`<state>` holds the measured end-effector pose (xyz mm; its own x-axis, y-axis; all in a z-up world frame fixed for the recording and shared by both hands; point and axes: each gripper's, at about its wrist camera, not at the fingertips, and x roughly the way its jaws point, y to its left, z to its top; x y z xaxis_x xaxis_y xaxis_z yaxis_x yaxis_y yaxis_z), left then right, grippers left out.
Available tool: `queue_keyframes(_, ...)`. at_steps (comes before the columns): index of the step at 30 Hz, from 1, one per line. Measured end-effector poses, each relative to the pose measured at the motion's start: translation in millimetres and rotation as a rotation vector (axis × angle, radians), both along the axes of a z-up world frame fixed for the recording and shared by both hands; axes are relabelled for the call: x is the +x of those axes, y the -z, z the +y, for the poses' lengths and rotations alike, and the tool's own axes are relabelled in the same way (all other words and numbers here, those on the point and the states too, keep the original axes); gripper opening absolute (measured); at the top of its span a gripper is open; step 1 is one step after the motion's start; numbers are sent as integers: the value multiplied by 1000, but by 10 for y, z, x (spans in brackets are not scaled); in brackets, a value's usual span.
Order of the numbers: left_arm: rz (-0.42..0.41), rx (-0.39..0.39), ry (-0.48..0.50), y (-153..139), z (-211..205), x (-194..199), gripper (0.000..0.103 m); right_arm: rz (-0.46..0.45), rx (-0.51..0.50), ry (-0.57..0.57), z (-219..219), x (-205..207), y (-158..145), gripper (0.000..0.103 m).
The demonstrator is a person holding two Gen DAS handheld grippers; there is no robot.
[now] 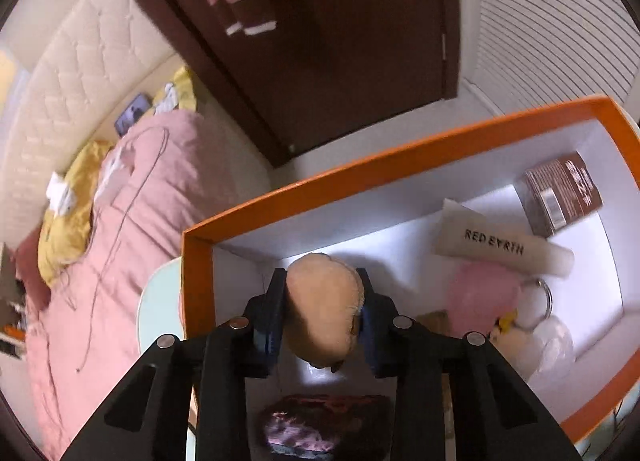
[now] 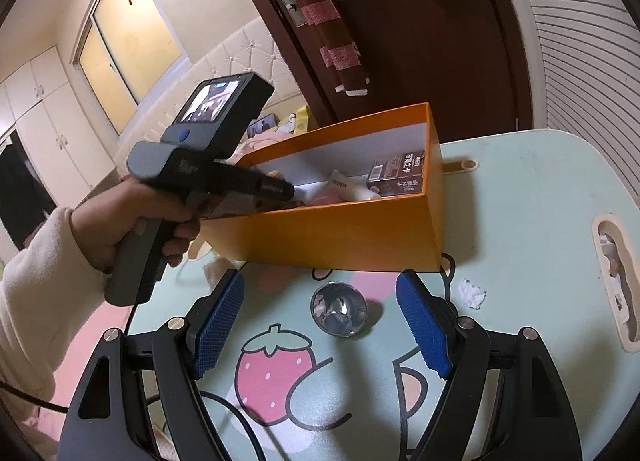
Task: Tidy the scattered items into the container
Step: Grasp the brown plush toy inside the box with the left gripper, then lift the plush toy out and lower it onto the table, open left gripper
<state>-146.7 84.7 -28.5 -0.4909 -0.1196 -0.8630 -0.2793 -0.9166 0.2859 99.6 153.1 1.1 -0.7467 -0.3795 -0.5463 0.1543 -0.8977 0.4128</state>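
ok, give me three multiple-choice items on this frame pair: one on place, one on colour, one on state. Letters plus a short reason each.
1. Where is the small metal cup?
A. Inside the box
B. On the table, in front of the box
C. On the bed

2. What colour is the outside of the box?
A. Orange
B. Green
C. Black

3. What is the left gripper doing?
A. Open and holding nothing
B. Closed on a tan plush toy
C. Closed on the white tube

Answers:
1 B: the cup stands on the table between the open right gripper jaws, outside the box.
2 A: its outer walls and rim are orange.
3 B: the pads press the toy from both sides, over the box interior.
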Motion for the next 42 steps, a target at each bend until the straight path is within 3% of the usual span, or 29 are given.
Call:
queue_keyframes(4, 31, 191, -36, -263, -137, 91, 29, -3, -3, 5, 8, 2, 2, 79)
queue_keyframes(8, 114, 343, -35, -733, -283, 399, 29, -7, 4, 2, -14, -10, 13, 79)
queue_keyframes(13, 182, 425, -31, -997, -483, 872, 29, -33, 10, -3, -48, -53, 40, 79)
queue_keyframes(16, 191, 414, -68, -881, -637, 1116, 29, -41, 20, -5, -73, -59, 52, 79)
queue_keyframes(21, 144, 439, -127, -358, -865, 1440, 29, -38, 33, -17, -99, -43, 73, 79)
queue_keyframes(25, 234, 464, -168, -134, -962, 1640, 29, -41, 18, -21, -82, -50, 100, 79)
queue_keyframes(31, 232, 495, -171, 91, -942, 1684, 31, -60, 8, -18, -83, -92, 139, 79)
queue_keyframes(34, 250, 510, -181, 199, -946, 1733, 46, -69, 28, -19, -118, -108, 145, 79)
queue_keyframes(36, 294, 562, -197, 206, -998, 1823, 80, -74, 44, -25, -144, -106, 150, 79)
queue_keyframes(37, 307, 592, -201, 210, -1030, 1844, 85, -75, 51, -27, -151, -106, 151, 79)
queue_keyframes(42, 325, 666, -197, 222, -1117, 1878, 88, -86, 87, -47, -212, -136, 137, 79)
